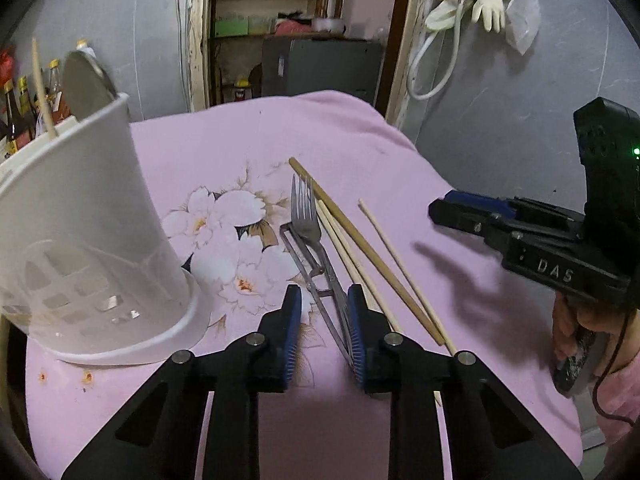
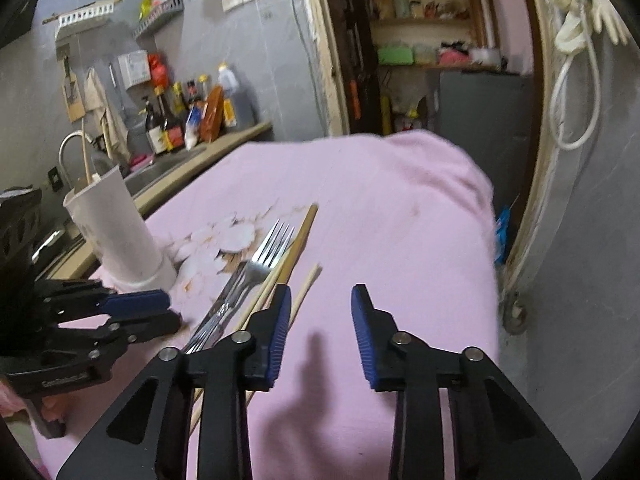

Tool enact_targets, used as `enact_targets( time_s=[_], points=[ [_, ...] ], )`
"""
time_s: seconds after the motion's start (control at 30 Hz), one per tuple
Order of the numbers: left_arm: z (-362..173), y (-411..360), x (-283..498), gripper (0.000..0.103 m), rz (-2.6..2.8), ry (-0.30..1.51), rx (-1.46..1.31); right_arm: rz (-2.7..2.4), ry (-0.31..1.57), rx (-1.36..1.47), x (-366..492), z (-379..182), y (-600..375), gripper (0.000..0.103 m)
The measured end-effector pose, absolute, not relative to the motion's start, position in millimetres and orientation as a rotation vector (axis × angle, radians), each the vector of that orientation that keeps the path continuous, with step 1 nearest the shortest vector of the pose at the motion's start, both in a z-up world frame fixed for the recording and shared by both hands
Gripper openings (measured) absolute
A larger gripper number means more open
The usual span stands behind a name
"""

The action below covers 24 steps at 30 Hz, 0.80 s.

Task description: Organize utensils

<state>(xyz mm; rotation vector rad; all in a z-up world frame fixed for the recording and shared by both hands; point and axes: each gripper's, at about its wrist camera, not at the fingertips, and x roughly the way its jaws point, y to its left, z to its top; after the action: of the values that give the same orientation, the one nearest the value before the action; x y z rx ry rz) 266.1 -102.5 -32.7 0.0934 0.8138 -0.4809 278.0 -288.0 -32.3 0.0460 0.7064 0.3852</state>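
The left gripper (image 1: pixel 324 300) is hovering low with its blue-padded fingers (image 1: pixel 294 312) spread apart, nothing clamped between them. The right gripper (image 2: pixel 320 304) is reaching forward off to the left one's right side, its jaws also standing wide with empty space between. The person's right hand (image 1: pixel 568 328) is wrapping the handle beneath the right gripper.

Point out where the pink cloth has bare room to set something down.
Bare pink cloth lies right of the chopsticks, toward the far edge. Crowded: fork and chopsticks bunch mid-cloth at the left gripper, white holder left.
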Motion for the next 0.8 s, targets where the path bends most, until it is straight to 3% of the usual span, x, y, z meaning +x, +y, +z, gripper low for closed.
enact_targets(
  time_s=[0.13, 0.5, 0.67, 0.8],
  points=[
    [-37, -106, 276, 0.013, -0.459, 0.853, 0.107, 0.418, 0.773, 0.043, 288, -42, -280, 0.023],
    [-46, -95, 295, 0.013, -0.459, 0.936, 0.043, 0.429, 0.884, 0.008, 310, -56, -264, 0.019],
    [-43, -92, 296, 0.012, -0.465, 0.937, 0.035, 0.41, 0.899, -0.061, 311, -55, -263, 0.007],
    [-45, -100, 299, 0.013, -0.457, 0.942, 0.048, 0.408, 0.903, -0.095, 307, -52, -269, 0.007]
  ],
)
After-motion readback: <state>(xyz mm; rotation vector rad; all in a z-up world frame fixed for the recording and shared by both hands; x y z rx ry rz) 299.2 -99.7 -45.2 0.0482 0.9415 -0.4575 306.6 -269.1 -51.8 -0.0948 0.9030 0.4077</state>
